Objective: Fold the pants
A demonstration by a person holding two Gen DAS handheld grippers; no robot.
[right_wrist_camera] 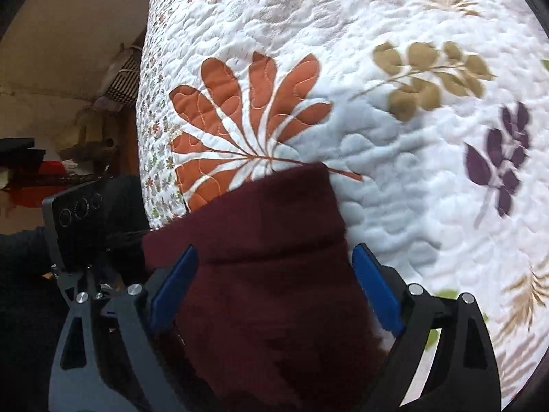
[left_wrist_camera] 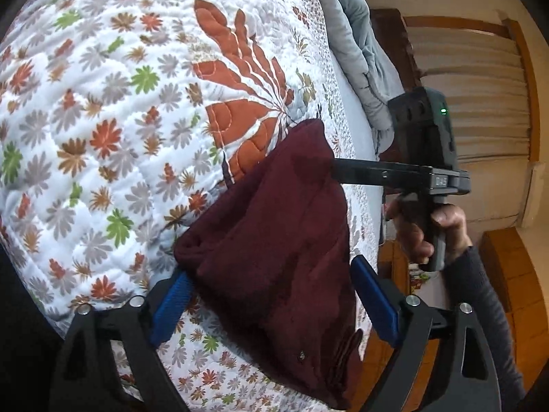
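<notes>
Two grippers work one pair of maroon pants (left_wrist_camera: pixel 274 247) lying on the quilt (left_wrist_camera: pixel 103 103) of a bed.

1. Left gripper (left_wrist_camera: pixel 274 295): fingers (left_wrist_camera: pixel 171 305) spread. The folded bundle passes between them; neither pad visibly presses the cloth.
2. Right gripper (right_wrist_camera: pixel 274 292): fingers (right_wrist_camera: pixel 175 285) spread wide over the pants (right_wrist_camera: pixel 267 274), with cloth between them. No pinch is visible.
3. Long axis: the bundle runs away from the left gripper toward the orange leaf print (left_wrist_camera: pixel 240 79). The right gripper (left_wrist_camera: pixel 346 170) reaches its far end from the side, so each gripper has one end.
4. Edges: the bundle lies near the bed's right edge, with a grey blanket (left_wrist_camera: pixel 357 44) beyond.
5. Open room: bare quilt (right_wrist_camera: pixel 411 137) extends broadly left of and beyond the bundle. A further fold is judged safest toward that side.
</notes>
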